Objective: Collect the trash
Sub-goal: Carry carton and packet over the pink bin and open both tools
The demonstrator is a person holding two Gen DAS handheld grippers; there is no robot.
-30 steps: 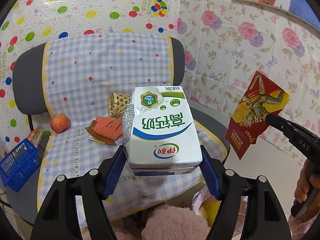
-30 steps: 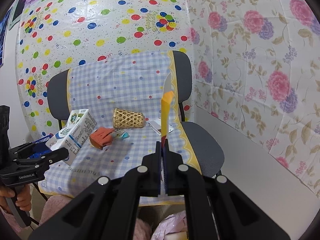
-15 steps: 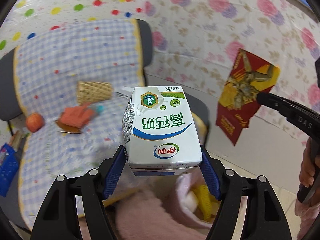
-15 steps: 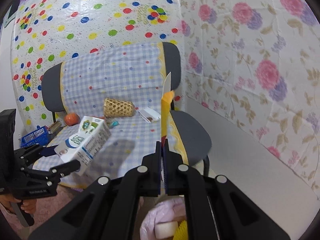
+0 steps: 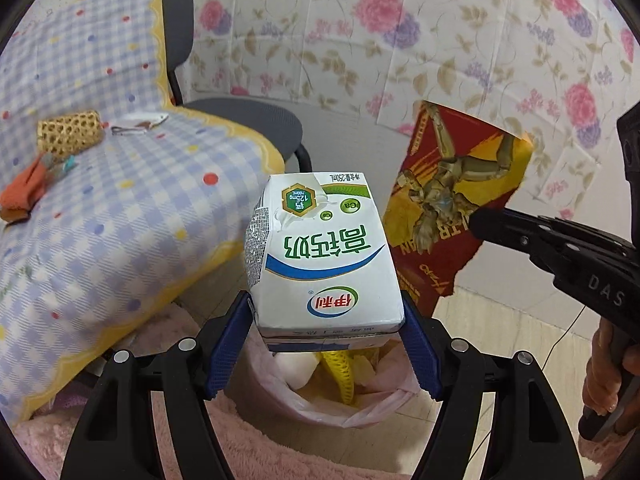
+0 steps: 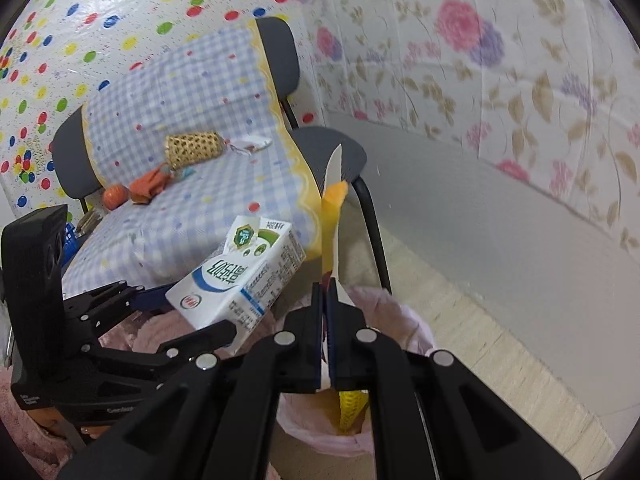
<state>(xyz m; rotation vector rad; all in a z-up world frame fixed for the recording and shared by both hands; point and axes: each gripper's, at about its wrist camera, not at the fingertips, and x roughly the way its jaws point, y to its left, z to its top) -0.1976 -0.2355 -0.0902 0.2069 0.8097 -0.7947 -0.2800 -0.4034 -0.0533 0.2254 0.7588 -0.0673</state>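
My left gripper [image 5: 326,320] is shut on a white milk carton [image 5: 324,256] and holds it above a bin lined with a pink bag [image 5: 340,404]. The carton also shows in the right wrist view [image 6: 240,272]. My right gripper [image 6: 325,292] is shut on a flat red and yellow wrapper [image 5: 452,204], seen edge-on in the right wrist view [image 6: 331,216], over the same bin [image 6: 404,320]. The bin holds yellow and white trash.
A chair with a checked cloth [image 5: 120,208] stands to the left, carrying a woven tube [image 5: 68,134], an orange cloth [image 5: 28,188], a small white wrapper [image 5: 138,122] and an apple [image 6: 114,196]. A floral wall [image 5: 400,40] is behind. Pink rug [image 5: 248,452] lies below.
Both grippers have swung right and downward from the chair to above the pink-lined bin, each still holding its item. The bin opening now sits under the carton.
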